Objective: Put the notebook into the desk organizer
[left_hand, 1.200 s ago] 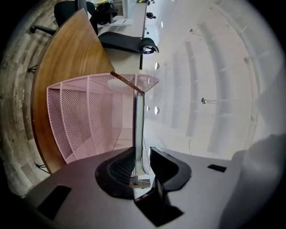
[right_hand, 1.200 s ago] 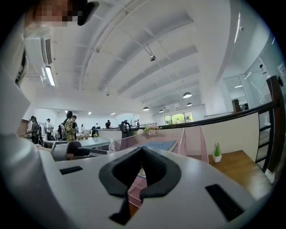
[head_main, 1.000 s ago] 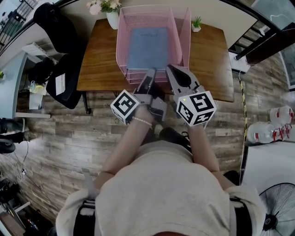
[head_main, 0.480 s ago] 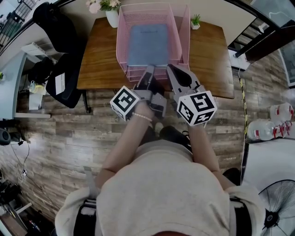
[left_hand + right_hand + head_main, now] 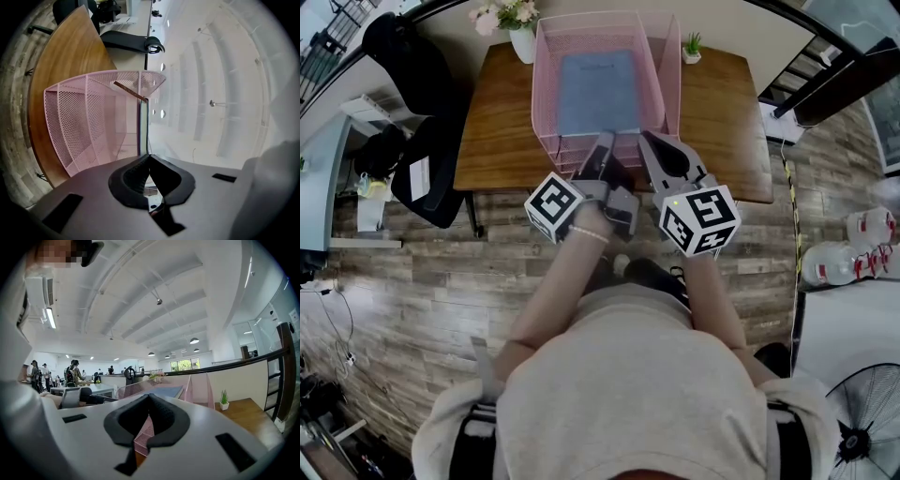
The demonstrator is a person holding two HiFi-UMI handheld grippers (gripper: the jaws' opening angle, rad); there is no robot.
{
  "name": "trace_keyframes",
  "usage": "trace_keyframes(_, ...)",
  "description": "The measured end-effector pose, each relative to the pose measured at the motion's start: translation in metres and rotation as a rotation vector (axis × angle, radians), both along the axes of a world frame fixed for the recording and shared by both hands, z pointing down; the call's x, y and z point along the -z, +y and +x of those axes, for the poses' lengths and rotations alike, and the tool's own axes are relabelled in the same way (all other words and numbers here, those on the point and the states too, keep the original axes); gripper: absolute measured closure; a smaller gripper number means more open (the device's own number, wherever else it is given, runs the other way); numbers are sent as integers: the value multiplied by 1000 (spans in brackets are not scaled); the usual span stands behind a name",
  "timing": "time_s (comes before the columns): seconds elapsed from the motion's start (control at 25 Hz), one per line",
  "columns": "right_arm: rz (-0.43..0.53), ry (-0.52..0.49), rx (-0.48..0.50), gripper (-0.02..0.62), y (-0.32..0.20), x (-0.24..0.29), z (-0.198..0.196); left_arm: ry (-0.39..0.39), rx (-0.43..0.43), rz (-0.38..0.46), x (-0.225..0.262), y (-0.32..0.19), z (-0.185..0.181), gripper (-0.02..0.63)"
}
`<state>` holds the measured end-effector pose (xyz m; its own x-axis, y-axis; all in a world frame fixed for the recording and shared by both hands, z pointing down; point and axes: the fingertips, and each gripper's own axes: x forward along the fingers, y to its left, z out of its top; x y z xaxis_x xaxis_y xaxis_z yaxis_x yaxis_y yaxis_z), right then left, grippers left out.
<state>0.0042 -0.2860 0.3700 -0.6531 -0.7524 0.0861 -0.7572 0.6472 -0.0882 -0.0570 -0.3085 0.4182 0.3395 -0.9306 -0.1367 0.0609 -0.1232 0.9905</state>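
My left tool (image 5: 606,142) and my right tool (image 5: 647,141) were both pressed together on nothing, while the blue notebook (image 5: 598,92) lay flat in the pink desk organizer (image 5: 545,86) just beyond their tips.

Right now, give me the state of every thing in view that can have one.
Pink wire-mesh desk organizer: upright on the wooden table.
Blue-grey notebook: lying flat in the organizer's top tray.
Left gripper: jaws shut, nothing between them.
Right gripper: jaws shut, nothing between them.
White flower vase: upright on the table.
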Motion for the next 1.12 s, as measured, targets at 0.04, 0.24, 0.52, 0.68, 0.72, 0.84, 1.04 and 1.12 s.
trace_keyframes(0.04,1,0,1,594,-1,0,0,-2,0,-2,0,-1,0,606)
trace_keyframes(0.24,5,1,9,594,-5,1,-1,-6,-5,-1,1,-8,3,606)
trace_keyframes(0.52,0,2,8,594,-9,-1,-1,33,0,-21,-6,-13,3,606)
trace_keyframes(0.68,-4,0,10,594,-9,-2,0,31,-4,-20,-7,-13,4,606)
trace_keyframes(0.72,-5,0,11,594,-9,-2,0,40,-5,-19,-6,-13,4,607)
trace_keyframes(0.84,-7,-3,18,594,-8,-3,-2,73,-10,0,0,-12,4,607)
trace_keyframes(1.04,-5,-9,29,594,-6,-1,-6,35,-16,42,13,-9,0,606)
trace_keyframes(1.12,-5,-15,33,594,-7,0,-9,1,-7,60,19,-8,-6,603)
